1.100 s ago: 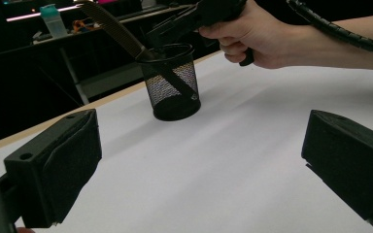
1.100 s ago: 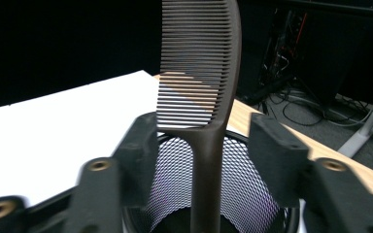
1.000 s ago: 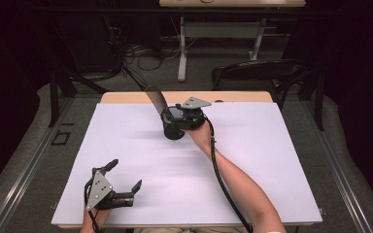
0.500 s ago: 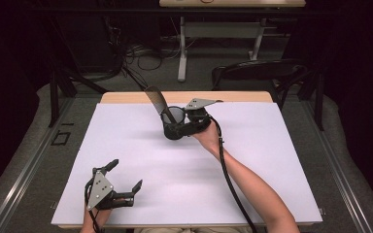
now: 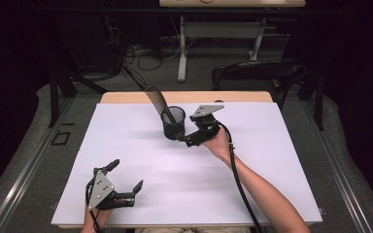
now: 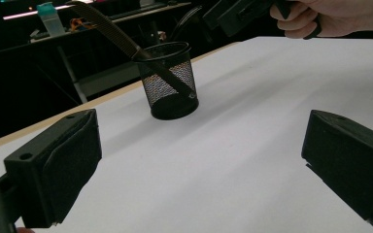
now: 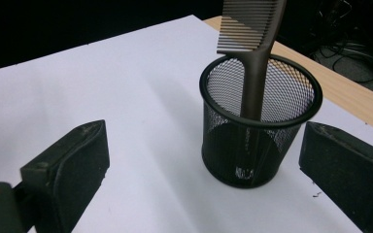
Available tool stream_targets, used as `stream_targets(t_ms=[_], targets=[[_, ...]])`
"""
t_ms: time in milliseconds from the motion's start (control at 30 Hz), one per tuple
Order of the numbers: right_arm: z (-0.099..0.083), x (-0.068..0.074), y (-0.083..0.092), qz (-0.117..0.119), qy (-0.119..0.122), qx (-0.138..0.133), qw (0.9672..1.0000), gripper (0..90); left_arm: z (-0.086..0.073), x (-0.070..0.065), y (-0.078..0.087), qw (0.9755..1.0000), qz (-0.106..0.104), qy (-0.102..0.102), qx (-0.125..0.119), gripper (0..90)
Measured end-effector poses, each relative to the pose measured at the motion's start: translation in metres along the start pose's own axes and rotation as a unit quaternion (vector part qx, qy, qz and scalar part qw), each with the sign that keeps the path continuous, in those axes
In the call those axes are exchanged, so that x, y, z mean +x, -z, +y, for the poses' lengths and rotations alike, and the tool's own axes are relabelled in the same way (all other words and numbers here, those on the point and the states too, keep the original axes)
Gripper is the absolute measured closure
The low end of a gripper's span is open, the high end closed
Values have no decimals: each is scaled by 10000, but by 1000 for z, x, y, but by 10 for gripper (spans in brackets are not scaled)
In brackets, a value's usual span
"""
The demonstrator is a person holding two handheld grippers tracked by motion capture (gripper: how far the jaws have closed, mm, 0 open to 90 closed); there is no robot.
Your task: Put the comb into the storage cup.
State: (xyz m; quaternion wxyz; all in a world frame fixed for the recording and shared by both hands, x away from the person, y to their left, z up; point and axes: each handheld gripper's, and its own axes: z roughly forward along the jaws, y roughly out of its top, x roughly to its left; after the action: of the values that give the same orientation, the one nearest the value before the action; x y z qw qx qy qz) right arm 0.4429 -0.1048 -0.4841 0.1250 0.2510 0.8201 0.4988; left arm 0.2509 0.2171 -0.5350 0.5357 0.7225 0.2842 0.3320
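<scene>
A black mesh cup (image 5: 173, 124) stands on the white table sheet (image 5: 272, 160) near its far middle. A brown comb (image 5: 156, 100) leans in the cup, handle down, teeth end sticking out up and to the left. My right gripper (image 5: 180, 138) sits just right of the cup's base, open. Its jaws have just been opening, with nothing between them. In the right gripper view the cup (image 7: 257, 131) and comb (image 7: 255, 63) stand just ahead of my right gripper (image 7: 204, 179). My left gripper (image 5: 126, 174) rests open and empty at the near left. The left gripper view shows the cup (image 6: 170, 82) farther off.
A bare wooden strip (image 5: 184, 97) runs along the table's far edge behind the cup. Beyond it stand a dark chair (image 5: 257, 73) and a desk frame (image 5: 218, 34) with cables on the floor. The person's right forearm (image 5: 267, 194) crosses the near right of the sheet.
My right gripper has drawn back from the cup to the right and its jaws have spread. The comb stays leaning in the cup. The left gripper has not moved.
</scene>
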Motion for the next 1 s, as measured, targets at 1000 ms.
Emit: stream_targets(t_ms=[1000], targets=[[-39, 6, 68, 83, -213, 422, 9988, 0, 0, 0, 1, 10000, 11, 5, 1, 8]])
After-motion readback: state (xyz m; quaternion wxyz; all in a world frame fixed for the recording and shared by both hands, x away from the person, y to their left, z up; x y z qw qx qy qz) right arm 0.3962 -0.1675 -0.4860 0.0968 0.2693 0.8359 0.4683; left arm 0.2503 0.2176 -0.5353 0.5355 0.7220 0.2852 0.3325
